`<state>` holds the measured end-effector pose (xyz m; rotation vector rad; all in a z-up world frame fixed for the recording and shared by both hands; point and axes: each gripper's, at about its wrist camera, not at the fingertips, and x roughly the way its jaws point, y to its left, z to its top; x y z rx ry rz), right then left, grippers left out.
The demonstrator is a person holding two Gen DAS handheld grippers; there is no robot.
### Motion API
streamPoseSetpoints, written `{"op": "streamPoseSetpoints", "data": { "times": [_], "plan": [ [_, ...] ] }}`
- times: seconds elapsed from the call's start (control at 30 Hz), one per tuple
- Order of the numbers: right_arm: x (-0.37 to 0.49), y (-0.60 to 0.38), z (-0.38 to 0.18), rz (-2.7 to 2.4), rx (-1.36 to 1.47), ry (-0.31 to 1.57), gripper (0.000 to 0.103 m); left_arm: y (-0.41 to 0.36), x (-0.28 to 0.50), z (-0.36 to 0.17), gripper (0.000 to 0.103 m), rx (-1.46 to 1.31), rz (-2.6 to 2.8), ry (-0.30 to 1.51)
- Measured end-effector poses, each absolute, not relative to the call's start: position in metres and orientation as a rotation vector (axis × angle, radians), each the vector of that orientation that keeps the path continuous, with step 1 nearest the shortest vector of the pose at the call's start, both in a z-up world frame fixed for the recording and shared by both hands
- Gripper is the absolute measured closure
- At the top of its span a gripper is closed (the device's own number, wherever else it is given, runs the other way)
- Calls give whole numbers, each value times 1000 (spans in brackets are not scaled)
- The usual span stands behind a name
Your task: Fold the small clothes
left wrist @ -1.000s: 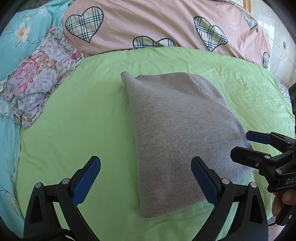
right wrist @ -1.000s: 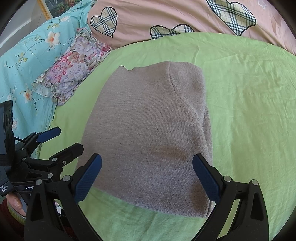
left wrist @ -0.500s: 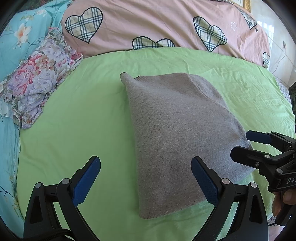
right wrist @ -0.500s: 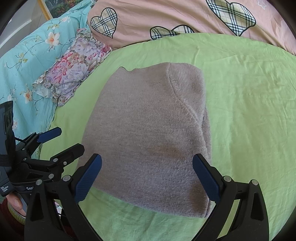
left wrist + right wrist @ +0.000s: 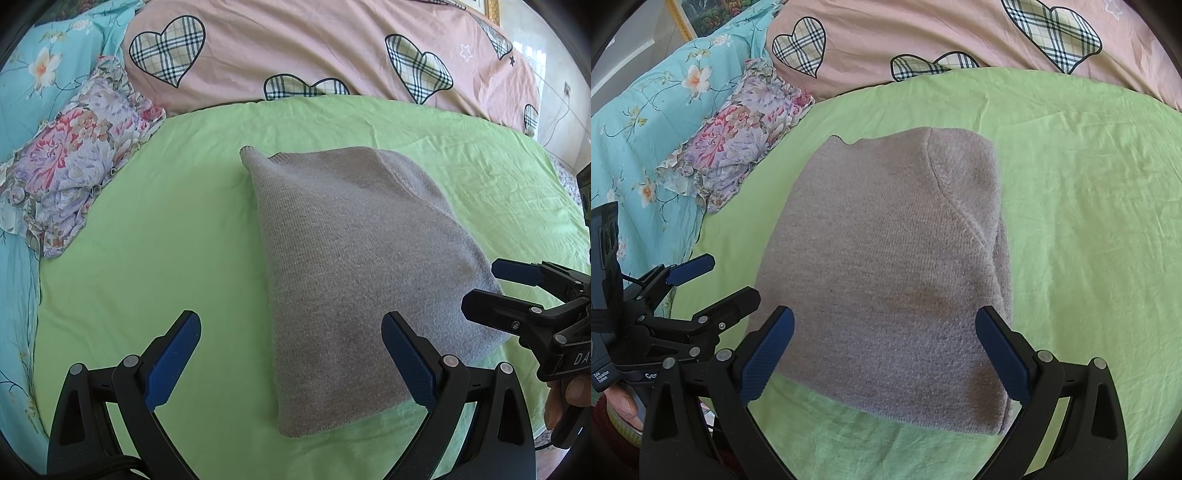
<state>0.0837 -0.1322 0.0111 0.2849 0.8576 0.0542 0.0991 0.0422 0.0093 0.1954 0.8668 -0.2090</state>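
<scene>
A grey knitted garment [image 5: 354,266] lies folded into a compact rectangle on the green sheet [image 5: 155,236]; in the right wrist view the grey garment [image 5: 894,273] shows a curved seam near its far right corner. My left gripper [image 5: 291,362] hovers open over its near left edge, nothing between the fingers. My right gripper [image 5: 886,354] is open above the near edge. Each gripper appears in the other's view: the right gripper [image 5: 495,288] at the garment's right side, the left gripper [image 5: 716,280] at its left side.
A floral frilled pillow [image 5: 70,166] lies at the left, on a turquoise flowered cover [image 5: 639,129]. A pink quilt with plaid hearts [image 5: 332,51] runs along the back. A hand [image 5: 565,398] holds the right gripper's handle. Bare green sheet [image 5: 1089,221] stretches right of the garment.
Both grippers have drawn back very slightly from the garment; otherwise nothing has visibly moved and both remain open.
</scene>
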Motion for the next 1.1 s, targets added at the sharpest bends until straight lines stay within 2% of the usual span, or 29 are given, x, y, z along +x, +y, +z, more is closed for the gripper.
{"op": "streamPoseSetpoints", "data": {
  "times": [1.1],
  "plan": [
    [87, -144, 18, 45, 285, 836, 4, 40, 106, 14, 5, 190, -213, 848]
  ]
}}
